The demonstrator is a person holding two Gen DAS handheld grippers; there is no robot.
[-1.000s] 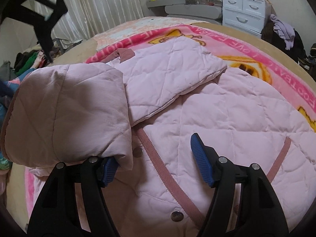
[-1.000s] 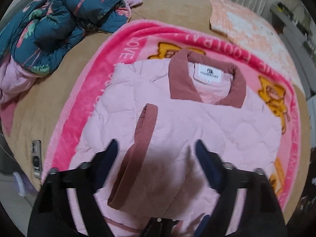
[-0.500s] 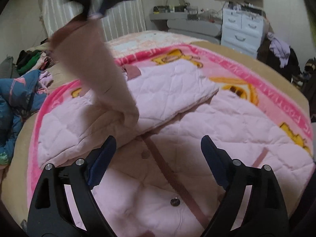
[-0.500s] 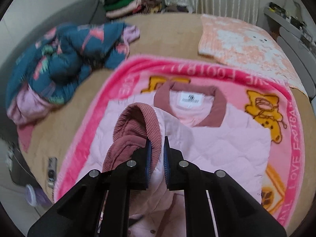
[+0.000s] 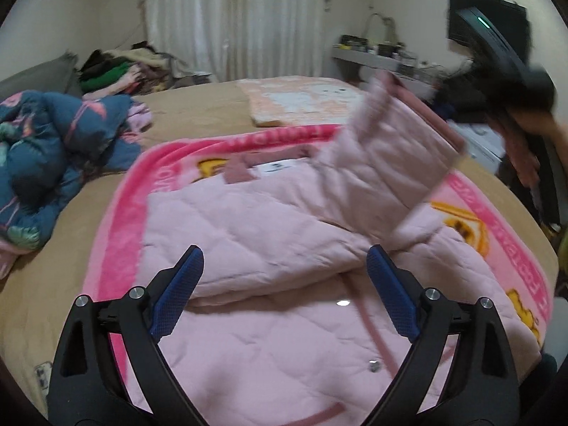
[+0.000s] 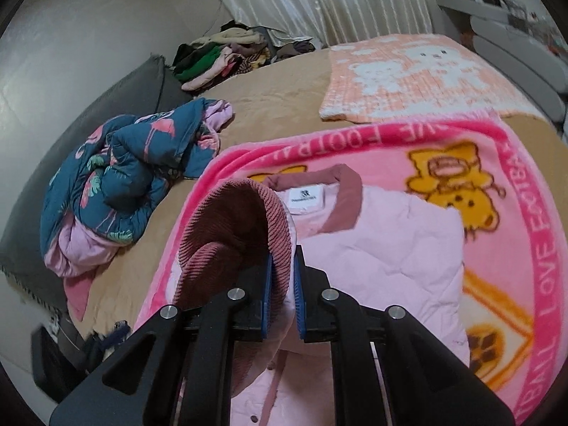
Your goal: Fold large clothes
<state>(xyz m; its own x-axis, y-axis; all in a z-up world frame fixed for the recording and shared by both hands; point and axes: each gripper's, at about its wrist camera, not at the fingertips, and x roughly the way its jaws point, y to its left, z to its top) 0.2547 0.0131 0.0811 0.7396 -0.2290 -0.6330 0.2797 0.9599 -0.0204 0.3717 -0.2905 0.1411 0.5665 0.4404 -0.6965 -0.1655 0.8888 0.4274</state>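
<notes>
The pink quilted jacket (image 5: 269, 248) lies front-up on the pink blanket (image 6: 497, 184) on the bed. The right gripper (image 6: 282, 294) is clamped on the sleeve's ribbed cuff (image 6: 248, 220), lifting the sleeve (image 5: 387, 163) at two o'clock in the left view. The left gripper (image 5: 284, 298) hangs wide and empty. The sleeve fold seems in hand; next, lay that sleeve across the body toward nine o'clock.
</notes>
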